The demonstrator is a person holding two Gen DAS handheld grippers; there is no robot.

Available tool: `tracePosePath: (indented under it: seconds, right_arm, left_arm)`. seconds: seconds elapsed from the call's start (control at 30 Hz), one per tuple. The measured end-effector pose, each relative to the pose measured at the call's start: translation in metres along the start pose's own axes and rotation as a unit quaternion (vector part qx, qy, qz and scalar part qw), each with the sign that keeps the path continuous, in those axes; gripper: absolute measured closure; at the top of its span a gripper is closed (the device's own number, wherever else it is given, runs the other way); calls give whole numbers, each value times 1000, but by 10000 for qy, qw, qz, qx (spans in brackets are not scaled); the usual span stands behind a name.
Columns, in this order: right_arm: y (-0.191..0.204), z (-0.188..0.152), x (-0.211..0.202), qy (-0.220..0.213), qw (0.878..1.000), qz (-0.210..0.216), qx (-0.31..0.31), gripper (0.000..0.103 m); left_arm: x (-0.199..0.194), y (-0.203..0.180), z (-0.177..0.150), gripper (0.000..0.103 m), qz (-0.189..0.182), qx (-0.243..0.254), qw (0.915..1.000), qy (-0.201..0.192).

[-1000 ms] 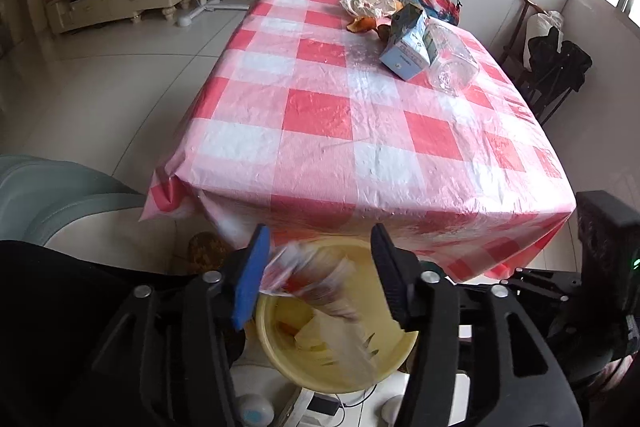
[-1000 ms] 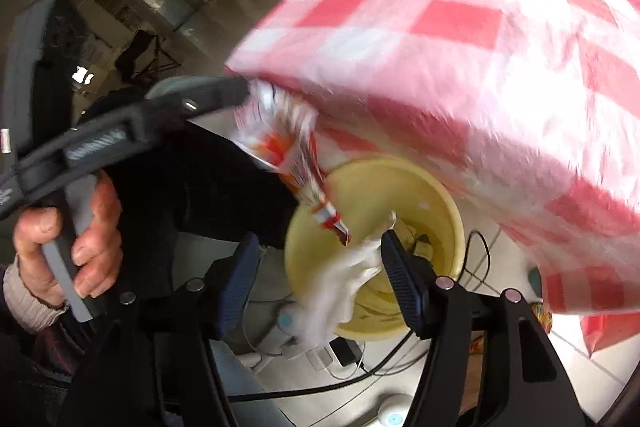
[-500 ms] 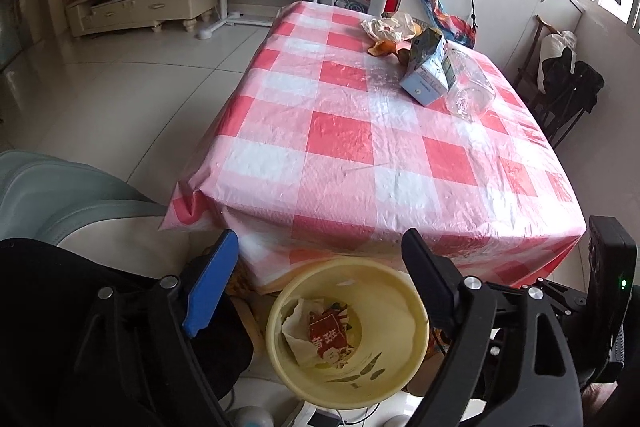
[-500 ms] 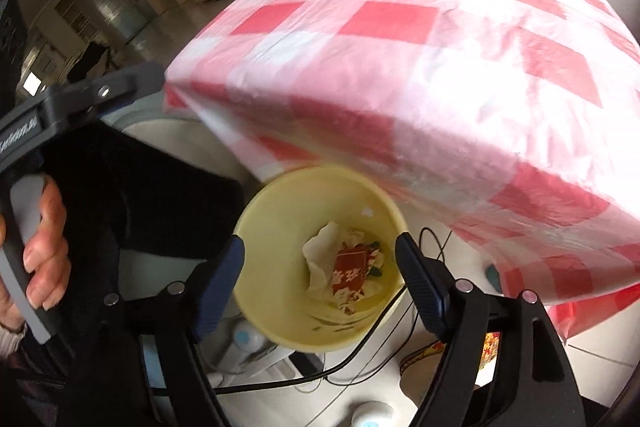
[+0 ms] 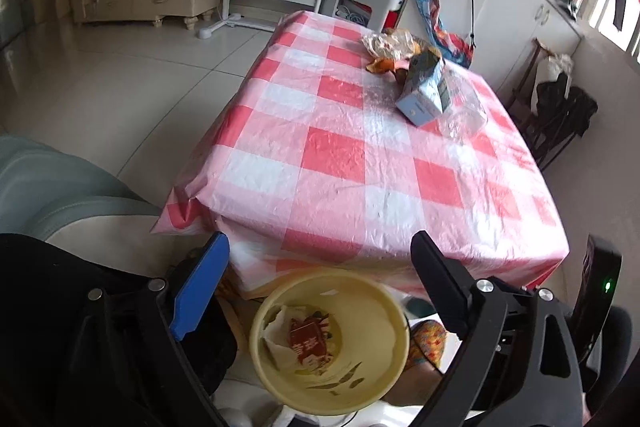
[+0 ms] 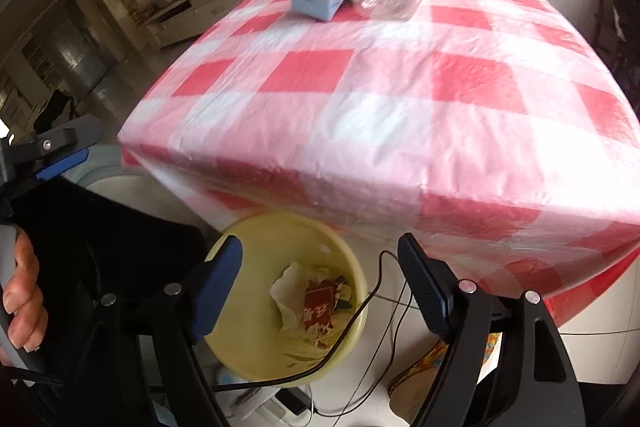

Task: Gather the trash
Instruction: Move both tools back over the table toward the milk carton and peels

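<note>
left gripper: opening, nothing between the jaws, above yellow bin | right gripper: opening, nothing held, over the same bin | red wrapper and white tissue: lay inside the bin | blue carton, clear bottle, crumpled bags: lay on checked tablecloth, far side

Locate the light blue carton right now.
The light blue carton lies on its side at the far end of the red-and-white checked tablecloth, right of centre in the left wrist view, beside the clear plastic bottle.
</note>
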State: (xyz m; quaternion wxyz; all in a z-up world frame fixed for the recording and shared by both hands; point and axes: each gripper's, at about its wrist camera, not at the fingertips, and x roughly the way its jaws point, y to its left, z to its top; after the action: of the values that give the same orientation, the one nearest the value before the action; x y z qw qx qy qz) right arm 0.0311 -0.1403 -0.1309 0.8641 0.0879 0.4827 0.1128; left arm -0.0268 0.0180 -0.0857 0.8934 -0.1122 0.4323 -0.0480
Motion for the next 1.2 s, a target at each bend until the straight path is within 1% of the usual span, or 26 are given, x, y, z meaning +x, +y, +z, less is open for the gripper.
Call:
tracePosePath:
  seconds: [0.2, 0.3, 0.4, 0.5, 0.6, 0.73, 0.83, 0.87, 0.97, 1.07, 1.2]
  right_arm:
    - [2, -8, -3, -148, 9993, -332, 73, 24]
    - [4, -14, -11, -338, 9979, -544, 121, 24]
    - [6, -19, -32, -717, 9942, -791, 107, 24]
    - [11, -23, -53, -1139, 9879, -1053, 10, 20]
    - [11, -21, -63, -1354, 9830, -1239, -30, 18]
    - [9, -14, -71, -1519, 9803, -1263, -3, 18]
    - [14, -5, -83, -1736, 9792, -1053, 5, 18]
    - [16, -1, -87, -1829, 9780, -1002, -56, 15]
    - [19, 13, -95, -2080, 9737, -891, -267, 13]
    - [13, 31, -93, -2108, 9745, -722, -273, 13]
    - [3, 57, -88, -2145, 9734, -732, -337, 13]
  left_arm:
    - [3, 2, 2, 14, 28, -54, 9999, -115]
    - [5, 3, 3, 13, 8, -103, 9998, -195]
    - [4, 5, 6, 11, -60, -221, 9993, -297]
    - [3, 10, 9, 11, -141, -379, 9984, -403]
    - [4, 11, 11, 10, -155, -419, 9980, -451]
    - [2, 13, 13, 10, -181, -431, 9975, -535]
    - [-1, 13, 13, 10, -274, -414, 9973, -535]
    - [-2, 13, 12, 10, -287, -392, 9974, -525]
    - [-4, 9, 10, 10, -305, -332, 9977, -503]
    - [-4, 2, 14, 9, -187, -193, 9983, -525]
    - [-2, -10, 35, 8, -231, -2, 9981, -564]
